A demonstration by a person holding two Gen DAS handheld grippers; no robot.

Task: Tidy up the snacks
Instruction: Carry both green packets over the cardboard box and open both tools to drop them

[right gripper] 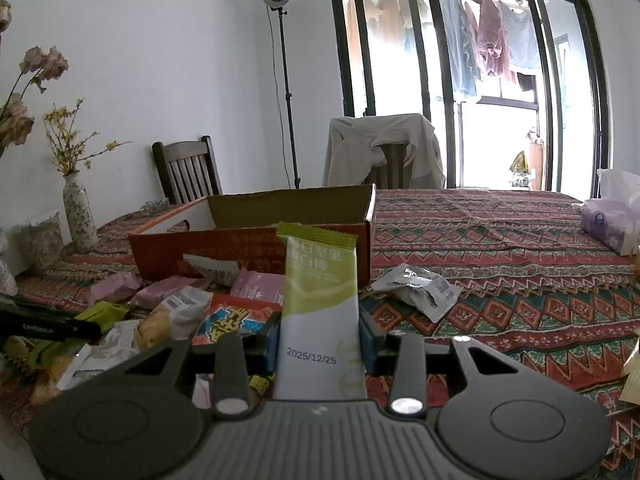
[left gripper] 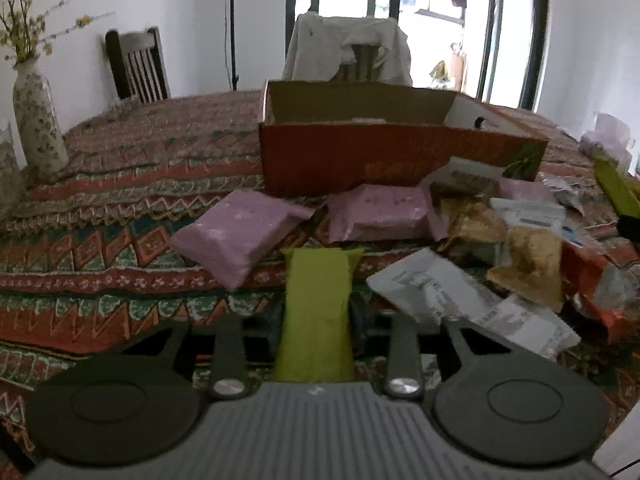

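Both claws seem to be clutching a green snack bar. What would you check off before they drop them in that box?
1. Left claw shut on its green bar: ok.
2. Right claw shut on its own bar: ok.
3. Box open on top: ok.
4. Room inside the box: cannot tell, the near wall hides its floor.
5. Way to the box: not ok low down, pink packets lie before it, so go over them.
6. Claws apart from each other: ok, the left one shows far left in the right view.

White walls, dark-framed glass doors (right gripper: 460,80) bright with daylight — two wooden chairs (right gripper: 186,168), a lamp stand (right gripper: 280,80).
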